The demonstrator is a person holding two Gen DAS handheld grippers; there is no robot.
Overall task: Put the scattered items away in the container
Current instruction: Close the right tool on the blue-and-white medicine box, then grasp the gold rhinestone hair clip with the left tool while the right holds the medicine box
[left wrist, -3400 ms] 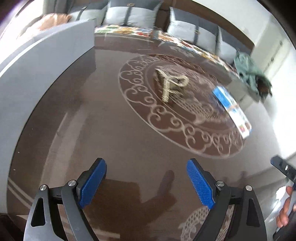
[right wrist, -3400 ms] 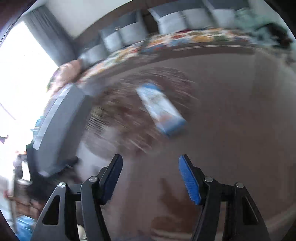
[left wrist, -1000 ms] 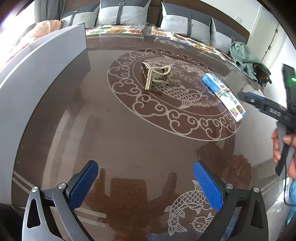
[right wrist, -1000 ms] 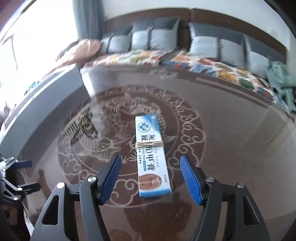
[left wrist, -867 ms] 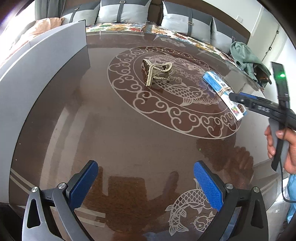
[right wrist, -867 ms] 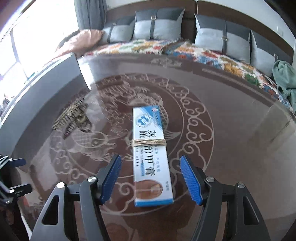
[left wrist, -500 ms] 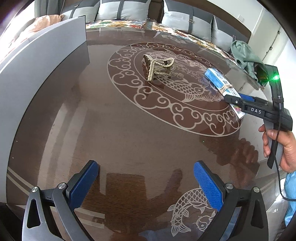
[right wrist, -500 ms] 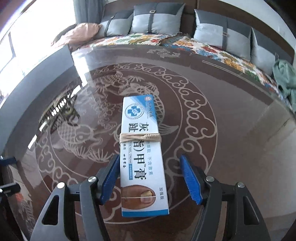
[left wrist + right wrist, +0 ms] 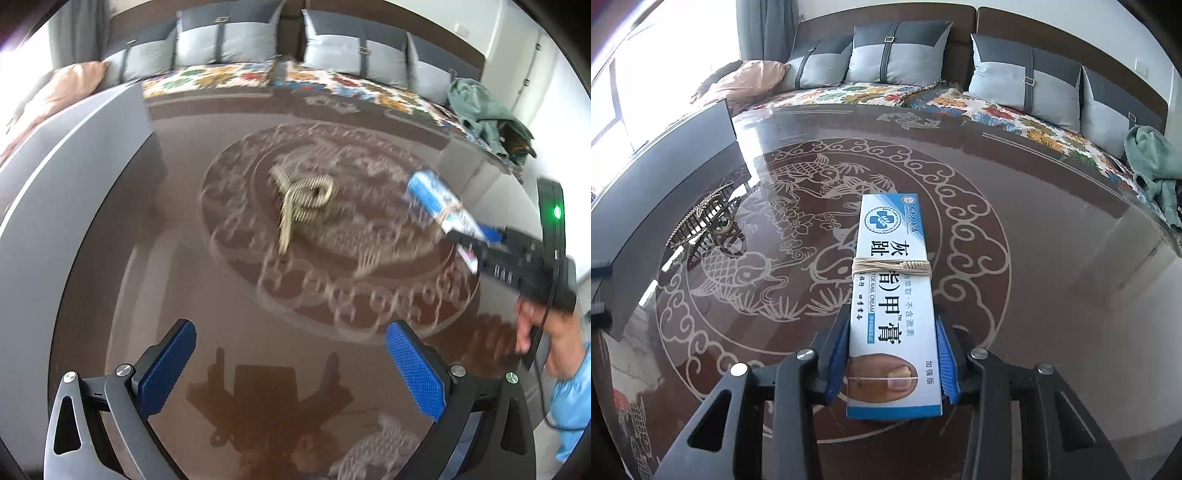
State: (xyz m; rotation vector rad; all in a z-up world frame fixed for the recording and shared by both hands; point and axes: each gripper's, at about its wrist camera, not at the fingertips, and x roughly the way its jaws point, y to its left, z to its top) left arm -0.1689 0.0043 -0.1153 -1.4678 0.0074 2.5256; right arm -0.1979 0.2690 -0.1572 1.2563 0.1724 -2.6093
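The bench (image 9: pixel 1052 229) is a wide, glossy brown glass top etched with a pale ring of clouds and fish. Behind it runs a sofa (image 9: pixel 897 62) with grey cushions and a flowered cover, and a green cloth (image 9: pixel 1152 162) is heaped at its right end. Along the bench's left side stands a long grey container (image 9: pixel 70 158); only its outer wall and rim show, so I cannot tell what is in it.

On the etched ring lies the nail cream box (image 9: pixel 892 295), a long white and blue carton with a rubber band (image 9: pixel 890 265) wound round its middle. The right gripper (image 9: pixel 892 360) has its jaws closing on the near end of this box, and the blue pads already lie against both long sides. The box rests flat on the bench, well apart from the container.

To the left of the box, nearer the container, sits a small gold beaded hair clip (image 9: pixel 705 218); it is blurred in the left wrist view.

The left gripper (image 9: pixel 291 369) hangs over a bare stretch of the bench, its jaws spread wide with nothing between them. At the right edge of that view a hand (image 9: pixel 546 328) in a light blue sleeve holds the other gripper's handle.
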